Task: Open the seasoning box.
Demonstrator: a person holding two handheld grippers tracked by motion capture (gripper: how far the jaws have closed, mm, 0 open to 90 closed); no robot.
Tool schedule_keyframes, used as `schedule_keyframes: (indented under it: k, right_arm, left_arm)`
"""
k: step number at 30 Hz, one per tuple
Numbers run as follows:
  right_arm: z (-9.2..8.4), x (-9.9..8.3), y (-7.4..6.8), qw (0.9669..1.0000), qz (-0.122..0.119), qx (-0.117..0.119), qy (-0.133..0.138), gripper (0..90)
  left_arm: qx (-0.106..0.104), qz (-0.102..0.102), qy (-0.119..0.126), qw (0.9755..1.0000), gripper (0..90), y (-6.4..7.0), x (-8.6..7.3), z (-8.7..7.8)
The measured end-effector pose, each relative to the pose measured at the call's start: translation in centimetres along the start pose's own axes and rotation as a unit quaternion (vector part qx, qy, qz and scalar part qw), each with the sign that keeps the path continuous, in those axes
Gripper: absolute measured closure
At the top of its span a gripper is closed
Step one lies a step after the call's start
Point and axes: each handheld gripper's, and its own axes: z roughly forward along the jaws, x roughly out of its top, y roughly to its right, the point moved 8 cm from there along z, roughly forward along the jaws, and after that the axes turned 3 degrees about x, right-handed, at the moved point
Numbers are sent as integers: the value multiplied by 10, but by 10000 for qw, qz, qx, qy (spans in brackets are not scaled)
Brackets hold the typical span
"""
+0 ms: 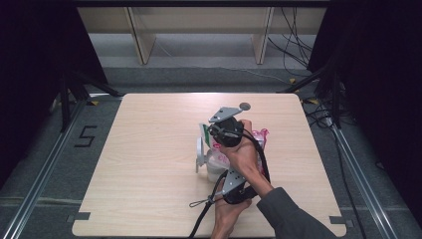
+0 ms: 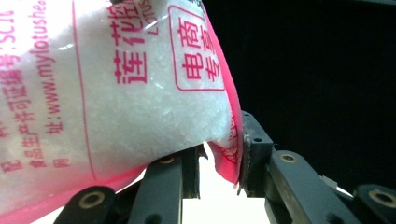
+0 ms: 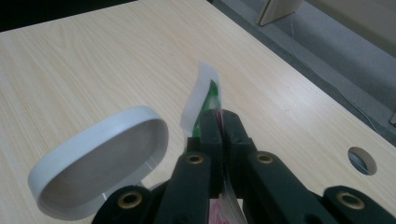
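A clear bag of white crystals with pink print (image 1: 259,135) hangs tilted over a white container (image 1: 214,170) near the middle of the table. The container's hinged lid (image 1: 200,149) stands open. My right gripper (image 1: 211,132) is the upper one and is shut on the bag's white and green top strip (image 3: 203,93), with the lid (image 3: 93,172) just to its left. My left gripper (image 1: 224,174) is the lower one and points up at the bag (image 2: 116,84). In the left gripper view, my left gripper (image 2: 222,140) pinches the bag's pink bottom corner between its jaws.
The light wooden table (image 1: 149,149) has a round hole (image 1: 244,105) near its far edge, close behind my right gripper, and the hole (image 3: 362,161) is also in the right gripper view. Wooden shelf legs (image 1: 142,40) stand beyond the table, and cables (image 1: 298,45) lie on the floor at the right.
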Motion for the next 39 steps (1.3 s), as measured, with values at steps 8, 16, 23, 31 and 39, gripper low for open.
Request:
schedule_keyframes:
  k: [8,16,23,31,39]
  right_arm:
    - [1,-1,0,10000,-85,10,-45,898]
    - [0,-2,1,10000,-93,21,-30,898]
    - [-1,0,3,9999,-105,23,52,898]
    - [-2,1,2,10000,-4,20,81,898]
    - [-3,0,2,10000,38,82,40,898]
  left_arm:
    - [12,-8,-8,10000,729,0,0,0]
    - [25,6,-20,10000,729,1,-1,1]
    - [23,0,-21,10000,731,1,0,0]
    - [17,9,-6,10000,732,0,1,-1]
    - [26,20,-14,10000,732,0,0,0]
